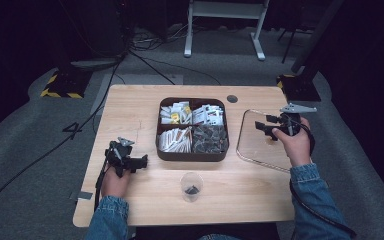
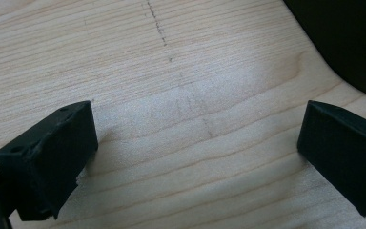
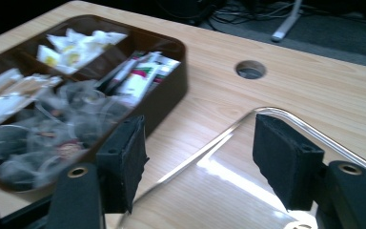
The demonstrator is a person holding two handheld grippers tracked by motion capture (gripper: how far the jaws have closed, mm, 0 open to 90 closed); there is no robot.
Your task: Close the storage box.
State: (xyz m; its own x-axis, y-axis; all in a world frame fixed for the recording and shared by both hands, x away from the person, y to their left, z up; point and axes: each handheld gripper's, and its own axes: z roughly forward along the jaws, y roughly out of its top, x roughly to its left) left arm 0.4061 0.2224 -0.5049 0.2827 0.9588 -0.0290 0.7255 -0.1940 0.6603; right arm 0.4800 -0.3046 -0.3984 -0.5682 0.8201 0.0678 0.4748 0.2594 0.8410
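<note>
High view: clear square lid with rounded corners (image 1: 260, 142) lies flat on the desk (image 1: 130, 107), just right of the dark four-part box of sachets (image 1: 192, 129) | bare wood around the left tongs (image 1: 139, 162) | right tongs (image 3: 198, 157) released above the lid's edge, gripping nothing; left tongs spread wide, empty.

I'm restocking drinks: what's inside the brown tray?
The brown tray has four compartments: white packets, printed sachets, pale packets and dark mesh bags. Lower layers are covered.
</note>
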